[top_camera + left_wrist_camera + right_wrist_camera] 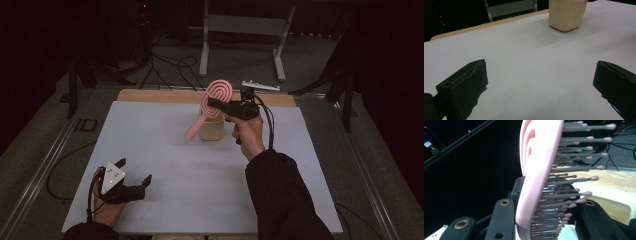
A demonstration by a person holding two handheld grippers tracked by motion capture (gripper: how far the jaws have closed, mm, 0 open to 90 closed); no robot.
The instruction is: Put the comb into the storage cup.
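Observation:
A pink hairbrush [214, 99] with a vented oval head is held in the air above a cream cup [211, 128] at the table's far middle. My right gripper [216, 104] is shut on the brush head, and the handle slants down to the left in front of the cup. In the right gripper view the brush [537, 170] stands edge-on between the jaws, its grey bristles pointing right. My left gripper [134, 173] rests open near the front left corner, nothing between its fingers [464, 87]. The cup [566, 13] stands far ahead of it.
A white sheet [200, 170] covers the table, with a wooden strip [150, 96] along the far edge. A small white plate [260, 85] sits on top of the right gripper. Cables and a metal stand [240, 30] lie on the floor beyond.

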